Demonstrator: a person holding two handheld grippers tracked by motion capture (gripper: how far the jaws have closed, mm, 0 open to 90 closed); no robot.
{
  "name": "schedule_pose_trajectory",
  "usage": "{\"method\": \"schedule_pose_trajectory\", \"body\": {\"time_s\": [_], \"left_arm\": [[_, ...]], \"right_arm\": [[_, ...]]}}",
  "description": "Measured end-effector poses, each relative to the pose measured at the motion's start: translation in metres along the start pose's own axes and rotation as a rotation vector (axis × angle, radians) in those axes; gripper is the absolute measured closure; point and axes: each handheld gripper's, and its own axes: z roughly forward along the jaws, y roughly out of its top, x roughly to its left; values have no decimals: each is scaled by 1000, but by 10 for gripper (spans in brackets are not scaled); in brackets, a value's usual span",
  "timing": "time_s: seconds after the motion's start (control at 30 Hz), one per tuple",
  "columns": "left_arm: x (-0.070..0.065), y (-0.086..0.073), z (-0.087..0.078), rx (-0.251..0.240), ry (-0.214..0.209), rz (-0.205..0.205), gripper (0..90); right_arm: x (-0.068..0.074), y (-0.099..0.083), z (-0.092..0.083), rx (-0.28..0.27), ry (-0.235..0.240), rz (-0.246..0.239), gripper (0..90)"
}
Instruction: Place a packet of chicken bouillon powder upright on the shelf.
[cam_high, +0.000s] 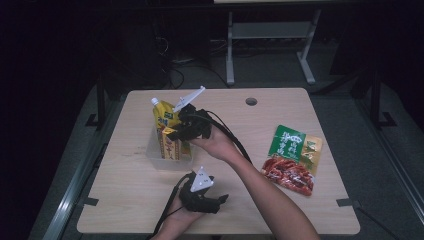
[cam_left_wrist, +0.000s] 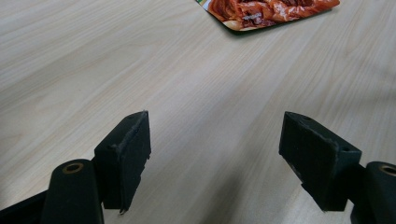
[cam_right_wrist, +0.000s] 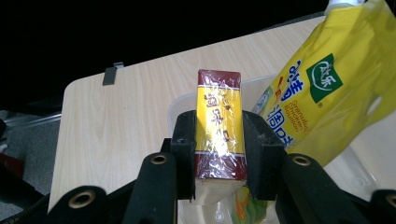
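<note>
My right gripper (cam_right_wrist: 219, 140) is shut on a yellow and dark red box (cam_right_wrist: 219, 126) wrapped in clear film, with a pad on each long side. The box (cam_high: 170, 145) stands in a clear plastic bin (cam_high: 154, 159) on the table's left half, with my right gripper (cam_high: 176, 131) over it. A yellow spouted pouch (cam_right_wrist: 322, 88) leans in the bin beside the box; in the high view the pouch (cam_high: 163, 114) stands behind it. My left gripper (cam_high: 220, 201) rests near the front edge, pointing right. In the left gripper view its jaws (cam_left_wrist: 215, 154) stand open over bare wood.
A green and red snack packet (cam_high: 294, 159) lies flat on the right half of the table; its red end (cam_left_wrist: 266, 11) shows ahead of my left gripper. A round cable hole (cam_high: 251, 101) sits near the back edge. A cable (cam_high: 235, 139) trails along the right forearm.
</note>
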Motion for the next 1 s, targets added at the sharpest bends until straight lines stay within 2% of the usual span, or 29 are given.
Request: {"method": "schedule_pose_trajectory", "body": {"time_s": [0.13,0.2,0.23,0.3,0.6,0.8,1.0], "left_arm": [[0,0,1,-6,-5,-10,245],[-1,0,1,-8,-5,-16,245],[-1,0,1,-9,-5,-16,245],[-1,0,0,-12,-5,-18,245],[-1,0,1,-14,-6,-23,245],[-2,0,1,-20,-9,-22,244],[-2,0,2,-20,-10,-29,245]], "right_arm": [[1,1,1,5,3,-15,680],[2,0,5,40,-7,-35,680],[2,-1,10,72,-16,-64,680],[4,-4,16,82,-18,-70,679],[3,-13,29,91,-4,-44,671],[6,-20,41,143,9,-38,657],[4,-23,40,123,22,-15,627]]}}
